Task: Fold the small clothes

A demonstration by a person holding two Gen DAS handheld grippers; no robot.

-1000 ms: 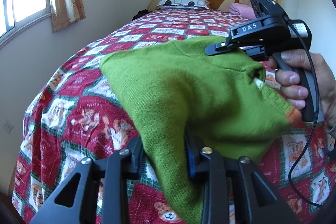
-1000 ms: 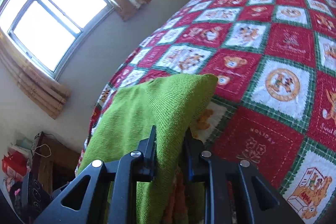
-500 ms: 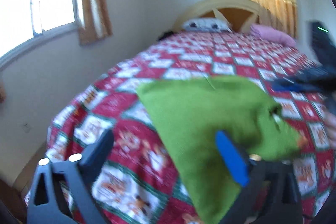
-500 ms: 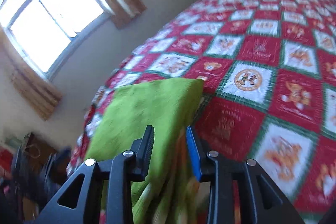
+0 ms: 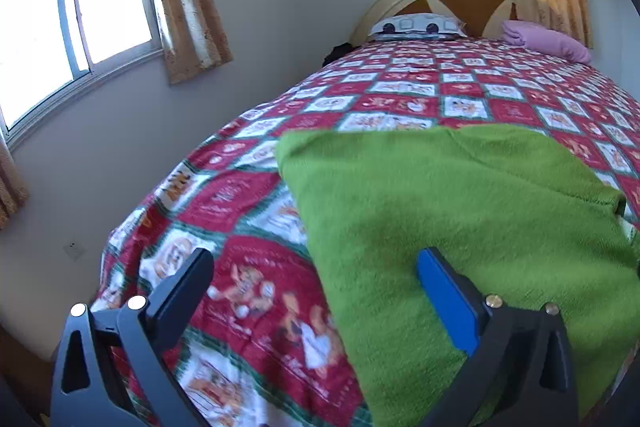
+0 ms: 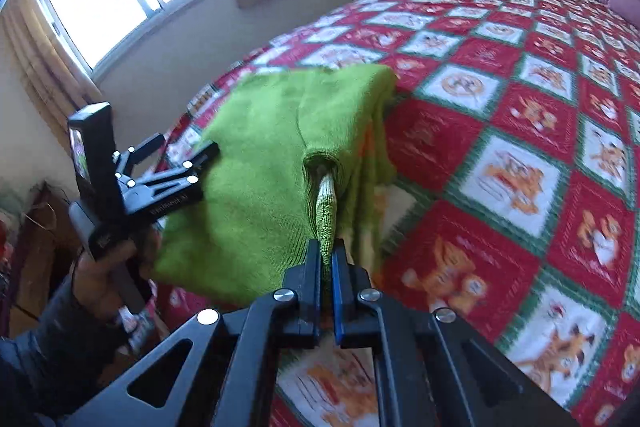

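Observation:
A folded green knit sweater (image 5: 448,211) lies on the near part of the bed; it also shows in the right wrist view (image 6: 276,155). My left gripper (image 5: 312,267) is open wide and empty, its blue-padded finger over the sweater's near left edge. It shows in the right wrist view (image 6: 192,167) at the sweater's left side. My right gripper (image 6: 326,259) is shut on a ribbed green cuff or hem (image 6: 326,211) that sticks out of the sweater's folded edge.
The bed carries a red, green and white patchwork quilt (image 5: 400,99) with cartoon squares. A pillow (image 5: 416,25), a pink folded cloth (image 5: 544,41) and the headboard are at the far end. A window and curtain are on the left wall.
My left gripper let go of the sweater and opened wide. My right gripper pulled back and now pinches only the ribbed cuff. The sweater settled flat on the bed.

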